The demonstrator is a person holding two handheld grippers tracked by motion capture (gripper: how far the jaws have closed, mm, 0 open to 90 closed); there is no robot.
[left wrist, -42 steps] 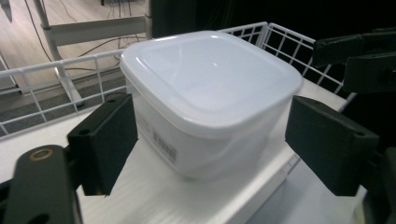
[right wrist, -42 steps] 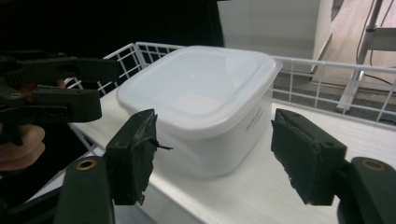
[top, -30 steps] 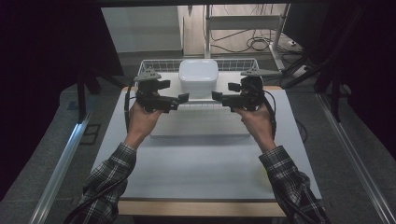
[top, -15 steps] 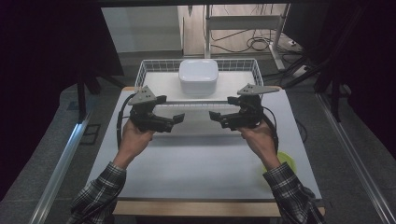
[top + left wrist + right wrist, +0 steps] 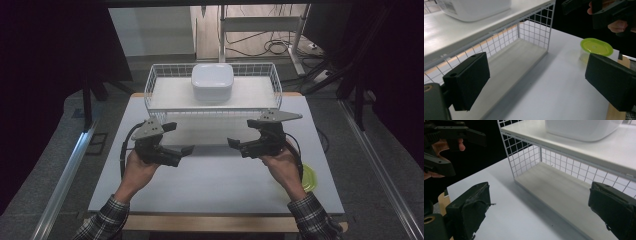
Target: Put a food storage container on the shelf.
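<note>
Presently listed: one white container [image 5: 212, 82], squarish with rounded corners and a fitted lid, standing upright at the middle of the upper shelf of a white wire rack [image 5: 150, 85] at the far edge of the table [image 5: 210, 200]. It is well apart from both grippers. By appearance it is rigid moulded plastic, probably light if empty, though the contents cannot be told. The walls look smooth and glossy, so likely slippery under flat pads. Handling note: best taken from two opposite sides at once, low on the walls beneath the lid's rim, so that the lid is not lifted off by itself; one gripper alone would probably not span it. Left gripper [image 5: 179, 138]: held over the table in front of the rack, jaws spread wide, nothing between them; its own view looks past the rack's lower shelf. Right gripper [image 5: 240, 133]: held level with the left and facing it, its jaws have just been opening and now stand wide, nothing between them. Also present: a small clear tub with a green lid [image 5: 309, 177] on the table near the right edge, just beside the right forearm, untouched. Lower shelf of the rack: bare.
</note>
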